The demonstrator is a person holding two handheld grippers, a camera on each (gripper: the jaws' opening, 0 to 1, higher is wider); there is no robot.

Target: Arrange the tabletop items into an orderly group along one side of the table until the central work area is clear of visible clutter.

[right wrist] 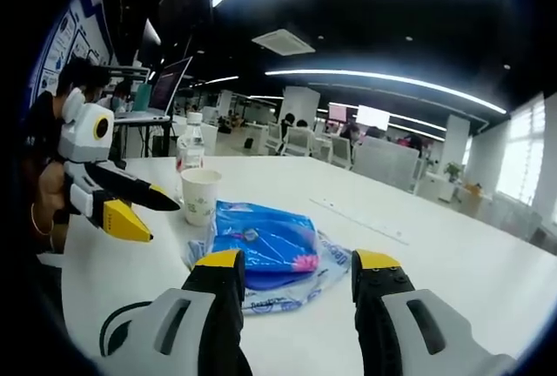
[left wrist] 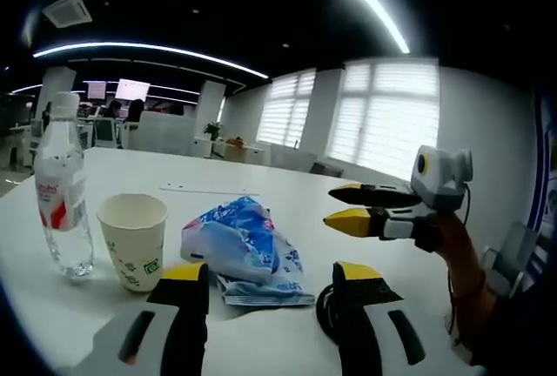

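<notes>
- Yellow-tipped fingers of the left gripper (left wrist: 270,285) stand wide apart at the bottom centre of the left gripper view, nothing held; the blue packet (left wrist: 246,250) lies on the desk just ahead of the gap.
- Right gripper (right wrist: 300,276), bottom centre of the right gripper view: fingers also spread wide and empty, with the same packet just beyond the tips.
- In the left gripper view the right gripper comes in at the right of the frame, fingers parted, above the desk (left wrist: 348,219).
- Paper cup (left wrist: 133,238) stands upright, left of the packet, close to it. Clear water bottle (left wrist: 63,186) stands upright further left, near the cup. In the right gripper view both sit behind the packet, upper left of centre.
- Thin flat strip (right wrist: 361,219) lies on the desk to the right, well apart from the rest.
- Dark cable loop (left wrist: 324,311) lies by the left gripper's right finger.
- Risks, as a judgement: the packet looks soft and slippery, so a pinch may slide off or drag it into the cup; the cup looks light and would tip easily; both grippers face the same packet and could collide; the cable may snag.
</notes>
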